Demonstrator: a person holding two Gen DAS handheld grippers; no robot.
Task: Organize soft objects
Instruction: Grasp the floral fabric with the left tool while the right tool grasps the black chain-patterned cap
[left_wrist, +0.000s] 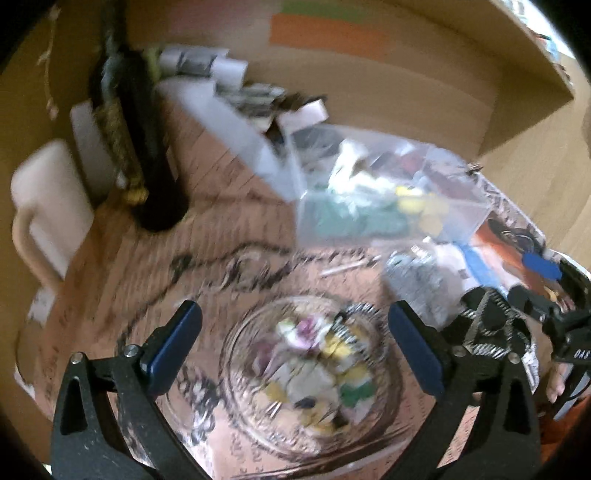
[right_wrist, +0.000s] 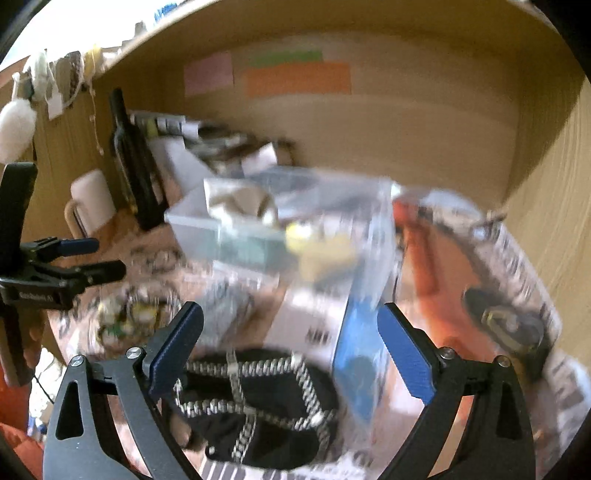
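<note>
Both grippers: your left gripper (left_wrist: 295, 343) and right gripper (right_wrist: 290, 345) gape wide, holding nothing.
Beneath left: glass bowl (left_wrist: 388, 387).
Beneath right: black pouch (right_wrist: 258, 406).

Wooden back panel (right_wrist: 406, 122) behind paper-covered tabletop (left_wrist: 147, 258)

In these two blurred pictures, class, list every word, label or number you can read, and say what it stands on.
"DAS": white letters on the right gripper's black body; the rest is cut off.
White print on the left gripper's body: too blurred.
Script on the table covering: unreadable.
Colored wall notes: no legible text.
</note>
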